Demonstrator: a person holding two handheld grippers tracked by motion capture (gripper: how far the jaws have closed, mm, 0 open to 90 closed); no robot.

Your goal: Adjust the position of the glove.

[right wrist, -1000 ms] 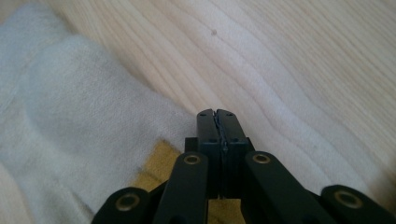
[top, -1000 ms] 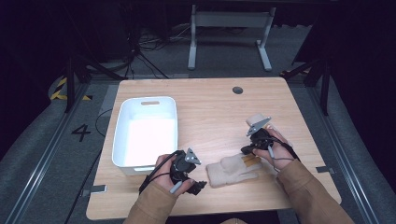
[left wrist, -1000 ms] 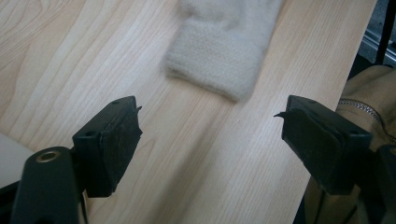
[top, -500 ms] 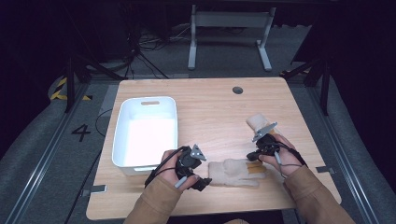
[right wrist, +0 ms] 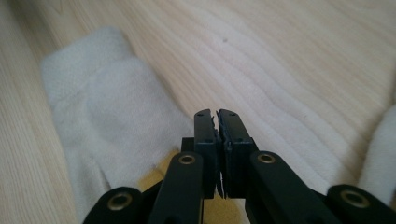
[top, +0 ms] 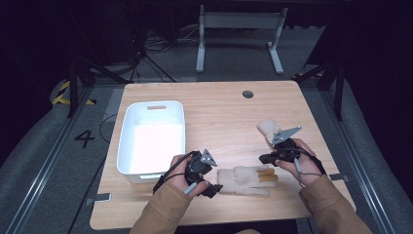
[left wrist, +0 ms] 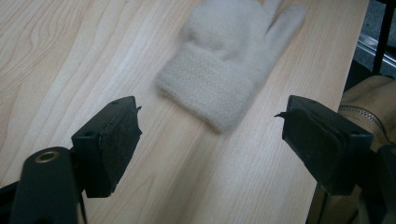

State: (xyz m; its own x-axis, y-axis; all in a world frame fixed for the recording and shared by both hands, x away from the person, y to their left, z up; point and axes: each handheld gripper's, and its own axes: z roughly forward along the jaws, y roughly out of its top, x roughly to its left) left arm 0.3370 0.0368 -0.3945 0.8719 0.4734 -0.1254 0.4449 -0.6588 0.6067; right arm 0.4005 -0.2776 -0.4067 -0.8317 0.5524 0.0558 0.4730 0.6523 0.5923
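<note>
A cream knitted glove (top: 243, 180) lies flat near the table's front edge, with yellowish fingertips pointing right. My left gripper (top: 213, 188) is at its cuff end. In the left gripper view my left gripper (left wrist: 212, 119) is open wide, with the cuff of the glove (left wrist: 219, 88) just ahead of the jaws and nothing between them. My right gripper (top: 264, 158) hovers above the glove's fingers. Its jaws (right wrist: 217, 119) are shut and empty over the glove (right wrist: 107, 116). A second cream glove (top: 267, 129) lies just behind my right gripper, and its edge (right wrist: 380, 149) is visible in the right gripper view.
A white plastic bin (top: 152, 105) stands empty on the left of the wooden table (top: 219, 112). A round cable hole (top: 248, 94) sits near the back edge. Both of the person's tan sleeves come in over the front edge.
My left gripper has crept right toward the glove's cuff. My right gripper has shifted slightly toward the front edge, and the near glove now lies flatter.
</note>
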